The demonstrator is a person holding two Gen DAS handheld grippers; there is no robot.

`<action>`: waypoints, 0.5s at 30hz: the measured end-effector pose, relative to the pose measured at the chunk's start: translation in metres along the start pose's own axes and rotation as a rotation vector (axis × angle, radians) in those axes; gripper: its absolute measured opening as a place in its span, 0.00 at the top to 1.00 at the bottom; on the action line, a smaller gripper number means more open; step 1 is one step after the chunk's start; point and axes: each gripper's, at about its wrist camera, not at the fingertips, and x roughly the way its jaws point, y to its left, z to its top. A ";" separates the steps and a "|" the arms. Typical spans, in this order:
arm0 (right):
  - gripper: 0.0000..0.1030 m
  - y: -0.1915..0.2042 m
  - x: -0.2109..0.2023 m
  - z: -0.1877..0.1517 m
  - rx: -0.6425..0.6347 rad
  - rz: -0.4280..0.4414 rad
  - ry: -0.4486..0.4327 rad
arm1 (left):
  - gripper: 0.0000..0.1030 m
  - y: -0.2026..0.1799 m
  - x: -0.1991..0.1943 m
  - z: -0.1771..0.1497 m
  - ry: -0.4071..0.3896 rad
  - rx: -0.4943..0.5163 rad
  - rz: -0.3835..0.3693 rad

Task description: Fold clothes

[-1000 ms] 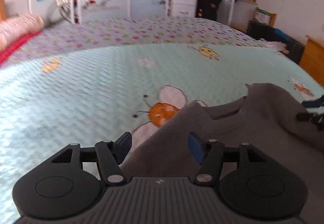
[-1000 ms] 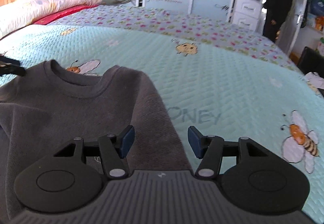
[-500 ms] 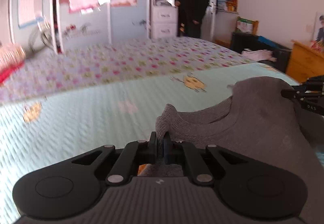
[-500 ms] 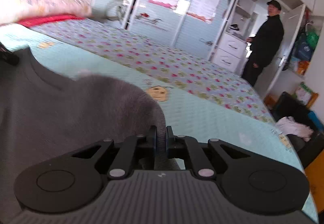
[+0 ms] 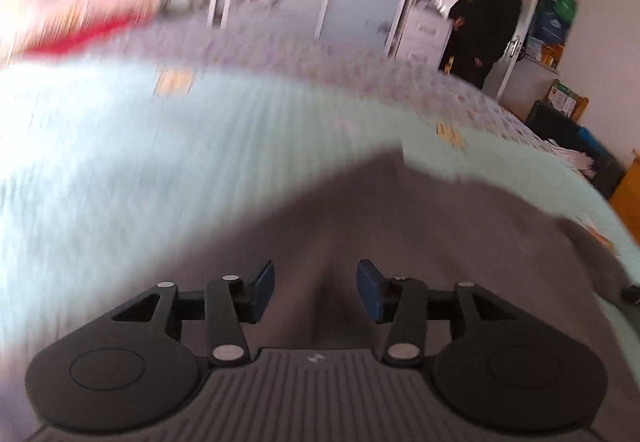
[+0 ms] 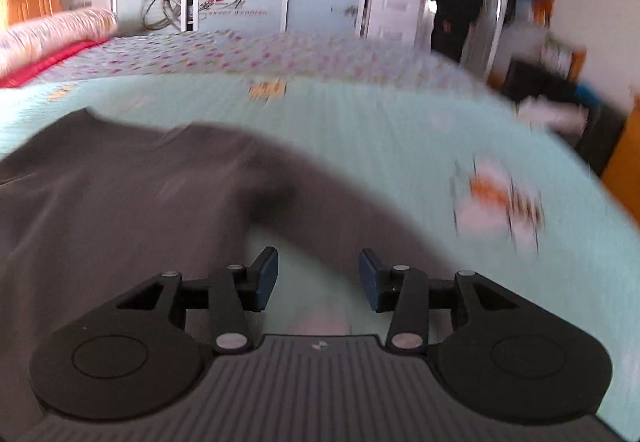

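Left claw: jaws have just been opening and now stand apart; grey cloth lies under and ahead of them, but the blue pads press on nothing.
Right claw: jaws likewise have just been opening and grip nothing; between them shows pale bedspread, with cloth to the left and curving across just ahead.
Grey sweatshirt: flat on the bed, collar on the far side from the right claw, body spreading to its left; a sleeve or side edge sweeps ahead of the jaws towards their right.
Why it lies so: likely just let go after a fold or a pull to straighten it, so the cloth can settle flat.
Bedspread: mint green with bee prints, bare beyond and to the right of the right claw, giving open room to carry a fold.
Edges: the bed's side falls away far right of both claws.
Person in dark clothes: standing far off by the wardrobe, well apart.
Blur: heavy, so fine creases cannot be told.
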 end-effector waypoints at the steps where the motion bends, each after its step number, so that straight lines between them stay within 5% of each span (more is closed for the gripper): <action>1: 0.49 -0.006 -0.017 -0.015 0.037 0.020 0.016 | 0.49 0.003 -0.014 -0.019 0.028 -0.023 -0.024; 7: 0.46 -0.024 -0.106 -0.100 0.195 0.043 0.099 | 0.43 -0.007 -0.071 -0.113 0.171 -0.160 -0.095; 10: 0.46 -0.030 -0.122 -0.126 0.264 0.081 0.144 | 0.41 -0.013 -0.078 -0.132 0.161 -0.224 -0.111; 15: 0.40 -0.042 -0.110 -0.140 0.397 0.187 0.146 | 0.39 -0.005 -0.064 -0.147 0.171 -0.457 -0.241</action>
